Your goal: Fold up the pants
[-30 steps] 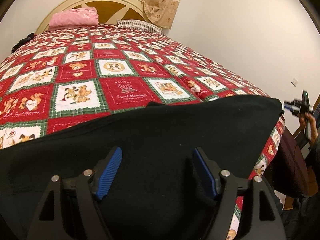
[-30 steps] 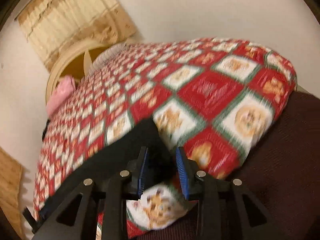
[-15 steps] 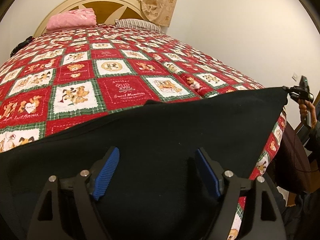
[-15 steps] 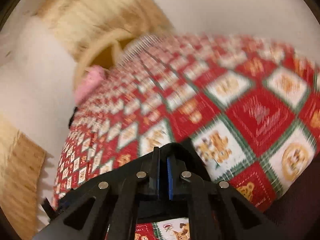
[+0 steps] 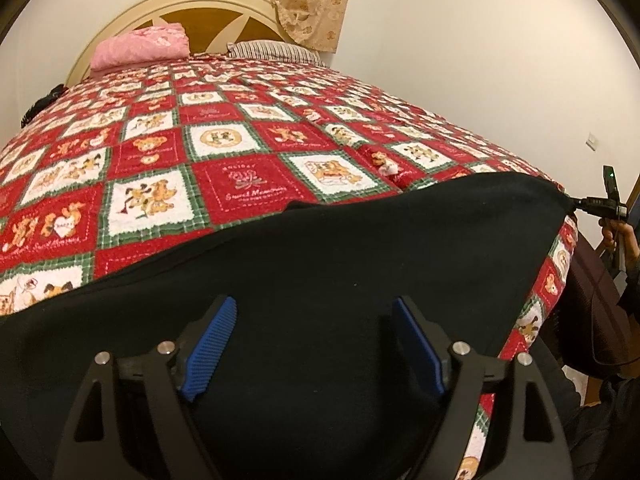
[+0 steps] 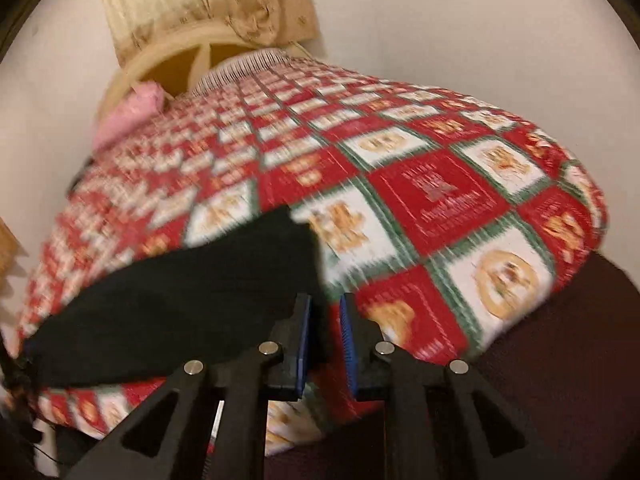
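Left wrist view
- Left hand-held gripper (image 5: pixel 314 350): the blue pads (image 5: pixel 212 348) are spread wide, with nothing pinched between them; the spread matches that of half a second ago.
- Pants (image 5: pixel 320 264): black cloth is laid flat on the bed directly under and ahead of the fingers, stretching off to the right. Its far edge is seen lower against the quilt than before.
- Quilt (image 5: pixel 240 184): the red, white and green bear-patterned cover is spread ahead, beyond the cloth edge.
- Right hand-held gripper (image 5: pixel 600 204): it is seen far right, at the right corner of the cloth; whether the corner is gripped cannot be told here.
- Pink pillow (image 5: pixel 140 46): it is seen far ahead to the left, against the headboard (image 5: pixel 208 8).

Right wrist view (blurred)
- Right hand-held gripper (image 6: pixel 325 338): a narrow gap is now shown between the pads, which were pressed together half a second ago; nothing is seen pinched.
- Pants (image 6: pixel 180 304): they lie to the left of the fingers, the edge running beside the left finger; contact cannot be told.
- Quilt (image 6: pixel 440 200): it is seen ahead and to the right.
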Demonstrator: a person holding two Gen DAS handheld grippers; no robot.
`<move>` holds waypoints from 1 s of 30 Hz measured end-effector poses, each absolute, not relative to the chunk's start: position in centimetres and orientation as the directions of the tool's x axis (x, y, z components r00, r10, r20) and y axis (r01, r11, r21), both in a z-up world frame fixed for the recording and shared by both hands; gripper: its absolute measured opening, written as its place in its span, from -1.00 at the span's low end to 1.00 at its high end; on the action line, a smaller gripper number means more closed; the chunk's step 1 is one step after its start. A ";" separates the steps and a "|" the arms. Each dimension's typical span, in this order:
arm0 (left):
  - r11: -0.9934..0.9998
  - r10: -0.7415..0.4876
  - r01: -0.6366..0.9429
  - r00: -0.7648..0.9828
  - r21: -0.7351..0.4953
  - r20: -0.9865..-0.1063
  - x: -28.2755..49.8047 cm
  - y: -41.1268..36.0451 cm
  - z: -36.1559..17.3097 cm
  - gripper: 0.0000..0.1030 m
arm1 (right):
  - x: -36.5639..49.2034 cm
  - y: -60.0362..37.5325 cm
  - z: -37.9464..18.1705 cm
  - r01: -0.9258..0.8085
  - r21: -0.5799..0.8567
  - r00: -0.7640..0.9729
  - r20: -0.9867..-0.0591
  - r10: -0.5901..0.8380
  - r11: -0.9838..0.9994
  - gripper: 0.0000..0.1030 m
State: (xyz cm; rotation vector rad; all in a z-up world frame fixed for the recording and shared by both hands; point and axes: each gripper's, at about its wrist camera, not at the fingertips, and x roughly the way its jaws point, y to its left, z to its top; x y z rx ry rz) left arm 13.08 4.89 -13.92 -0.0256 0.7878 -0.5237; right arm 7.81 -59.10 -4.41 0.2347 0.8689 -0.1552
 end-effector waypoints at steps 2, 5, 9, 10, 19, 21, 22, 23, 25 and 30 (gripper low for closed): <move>0.869 -0.464 0.448 0.584 -0.212 -0.666 12.8 4.7 -13.5 0.62 | 7.3 -59.8 -4.1 0.225 0.166 0.661 -0.750 -0.025 0.960 -0.69; 0.859 -0.480 0.467 0.587 -0.211 -0.652 12.3 4.1 -12.5 0.62 | 7.4 -61.6 -2.9 0.229 0.292 0.708 -0.705 0.047 0.929 -0.47; 0.857 -0.473 0.479 0.586 -0.189 -0.658 12.6 3.2 -12.6 0.62 | 10.3 -62.5 -2.1 0.213 0.387 0.689 -0.710 0.142 0.897 -0.23; 0.861 -0.467 0.470 0.582 -0.193 -0.666 12.9 3.3 -13.0 0.62 | 11.5 -62.6 -2.5 0.217 0.399 0.658 -0.734 0.168 0.891 -0.23; 0.865 -0.482 0.430 0.562 -0.260 -0.672 13.4 4.1 -14.0 0.62 | 15.9 -61.3 -3.8 0.221 0.367 0.572 -0.799 0.185 0.904 -0.93; 0.865 -0.479 0.435 0.562 -0.252 -0.674 13.4 3.8 -14.1 0.67 | 15.5 -60.9 -2.5 0.199 0.356 0.620 -0.768 0.164 0.913 -0.93; 0.865 -0.476 0.438 0.563 -0.245 -0.675 13.3 3.7 -14.1 0.68 | 15.1 -60.7 -1.5 0.185 0.351 0.665 -0.732 0.146 0.918 -0.94; 0.866 -0.472 0.439 0.565 -0.238 -0.676 13.3 3.5 -14.1 0.68 | 15.0 -60.7 -1.1 0.180 0.349 0.692 -0.710 0.134 0.920 -0.94; 0.867 -0.468 0.441 0.568 -0.230 -0.676 13.2 3.4 -14.1 0.68 | 15.0 -60.8 -0.8 0.206 0.305 0.716 -0.695 0.070 0.930 -0.96; 0.867 -0.468 0.442 0.569 -0.228 -0.677 13.1 3.5 -14.2 0.68 | 16.7 -60.6 -3.3 0.256 0.220 0.671 -0.741 -0.009 0.941 -0.96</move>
